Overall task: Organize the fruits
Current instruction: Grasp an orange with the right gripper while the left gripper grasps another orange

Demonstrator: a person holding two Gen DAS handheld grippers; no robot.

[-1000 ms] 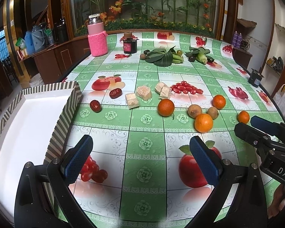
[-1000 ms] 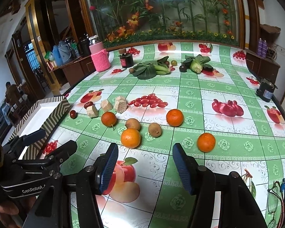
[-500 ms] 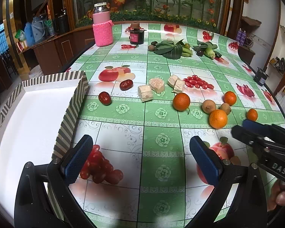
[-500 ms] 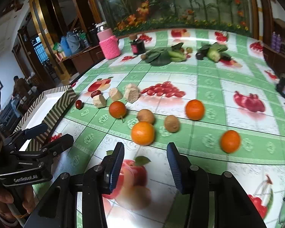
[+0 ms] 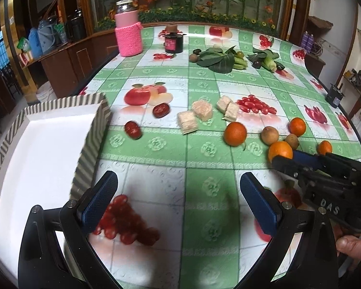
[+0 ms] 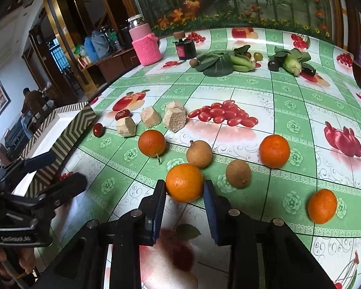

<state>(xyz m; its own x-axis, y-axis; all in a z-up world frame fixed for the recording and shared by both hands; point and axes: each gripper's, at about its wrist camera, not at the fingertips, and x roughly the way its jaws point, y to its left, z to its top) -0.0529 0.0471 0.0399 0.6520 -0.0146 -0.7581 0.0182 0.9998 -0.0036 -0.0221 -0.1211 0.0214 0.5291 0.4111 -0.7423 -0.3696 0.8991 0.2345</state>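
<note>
The right tool (image 6: 184,190) brackets the nearest orange (image 6: 184,182) on the surface (image 6: 288,101), pads at both sides (contact unclear, so I cannot tell if it grips). The left tool (image 5: 178,198) gapes wide beside the tray (image 5: 91,142).
</note>
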